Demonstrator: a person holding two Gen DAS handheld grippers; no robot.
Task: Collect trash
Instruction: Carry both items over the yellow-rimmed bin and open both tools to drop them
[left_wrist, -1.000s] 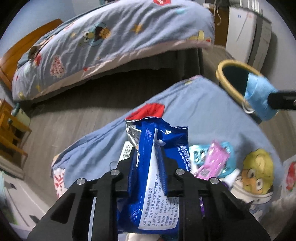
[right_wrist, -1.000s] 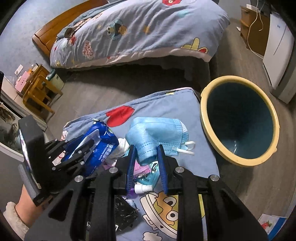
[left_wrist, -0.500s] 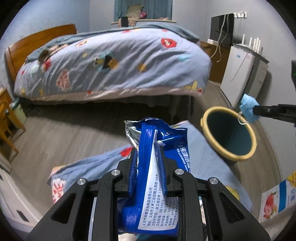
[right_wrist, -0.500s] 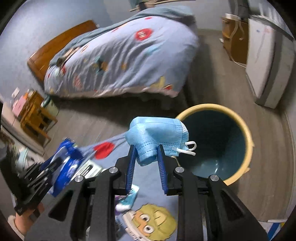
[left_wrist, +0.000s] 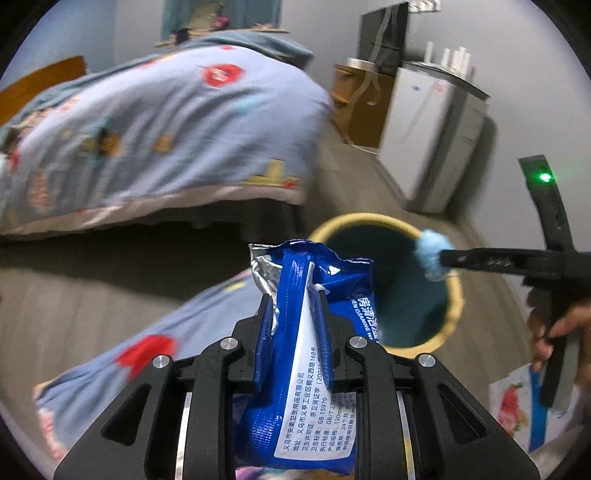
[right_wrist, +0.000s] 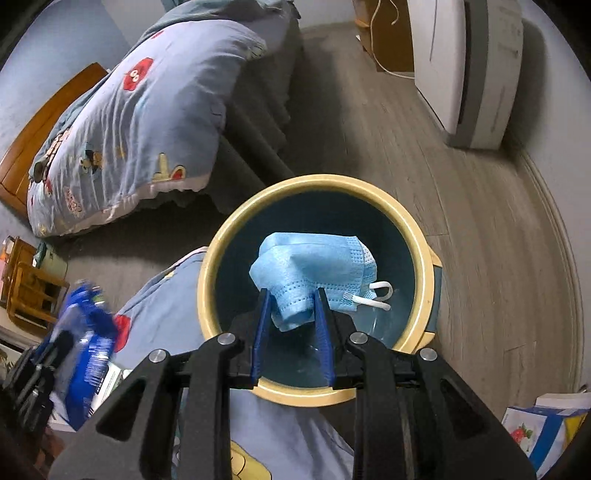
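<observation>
My right gripper (right_wrist: 291, 295) is shut on a light blue face mask (right_wrist: 317, 266) and holds it over the open mouth of the teal bin with a yellow rim (right_wrist: 424, 266). In the left wrist view the mask (left_wrist: 432, 254) hangs at the bin's (left_wrist: 456, 299) right rim. My left gripper (left_wrist: 293, 299) is shut on a blue wipes packet (left_wrist: 306, 362), held up left of the bin over the blue cartoon cloth (left_wrist: 155, 343). The packet also shows in the right wrist view (right_wrist: 86, 354).
A bed with a blue cartoon quilt (left_wrist: 155, 140) stands behind. A white appliance (right_wrist: 469, 70) and a wooden cabinet (left_wrist: 362, 110) stand by the far wall. A wooden stool (right_wrist: 29, 291) is at the left. A printed box (right_wrist: 546, 428) lies right of the bin.
Both grippers have lifted off the cloth and swung towards the bin. The mask has gone from beside the bin to over its mouth. The packet has moved right, closer to the bin.
</observation>
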